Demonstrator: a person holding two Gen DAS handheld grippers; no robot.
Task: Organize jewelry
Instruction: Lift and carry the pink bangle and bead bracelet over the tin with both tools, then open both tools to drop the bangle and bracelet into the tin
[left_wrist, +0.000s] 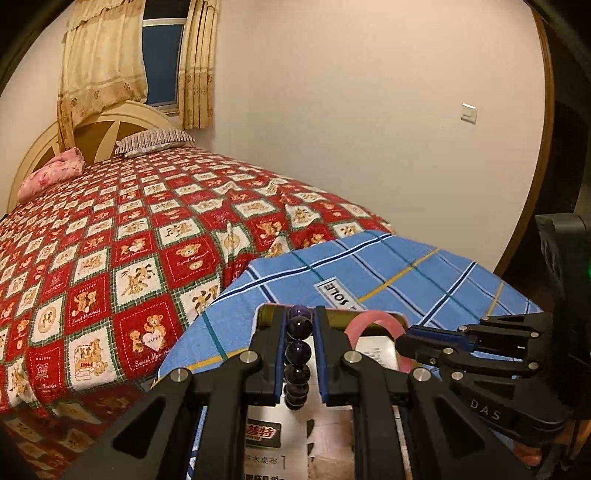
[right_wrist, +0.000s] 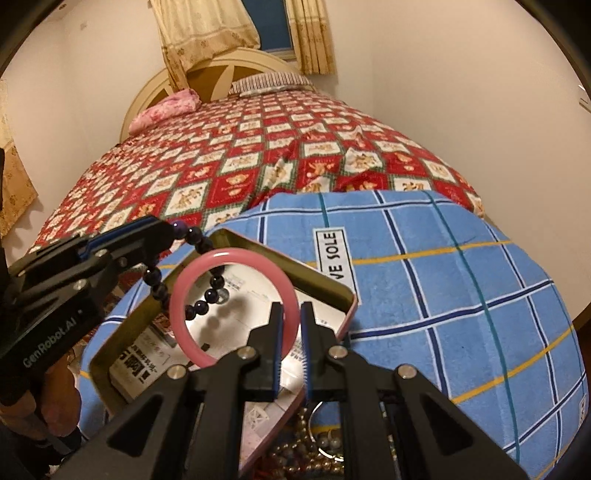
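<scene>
now the left gripper (left_wrist: 300, 332) has its two blue-padded fingers pressed onto a dark purple bead bracelet (left_wrist: 297, 354), which hangs in a line between the pads and drops below them. seen from the right wrist, that same bracelet (right_wrist: 207, 280) trails down from the left gripper (right_wrist: 162, 229) in a loose loop over the open metal tin (right_wrist: 122, 332).

the right gripper (right_wrist: 291, 325) pinches a pink bangle (right_wrist: 192, 273) by its lower right rim, the jaws nearly together with only the ring's thickness between them. the bangle stands up ahead of the fingertips, and the beads show through its opening. from the left wrist, the right gripper (left_wrist: 410, 341) comes in from the right, and the pink bangle (left_wrist: 373, 317) arcs just to the right of the left fingers.

the tin sits directly under both tools, its brass-coloured wall ahead of the left fingertips (left_wrist: 271, 314), with printed paper in its bottom. close under the right gripper, beside the tin's near edge, lies a heap of pearl and gold-toned jewelry (right_wrist: 314, 450). all of it rests on a blue plaid cloth (right_wrist: 461, 295). beyond the cloth, ahead of both tools, spreads a bed with a red and white bear quilt (left_wrist: 110, 240).
</scene>
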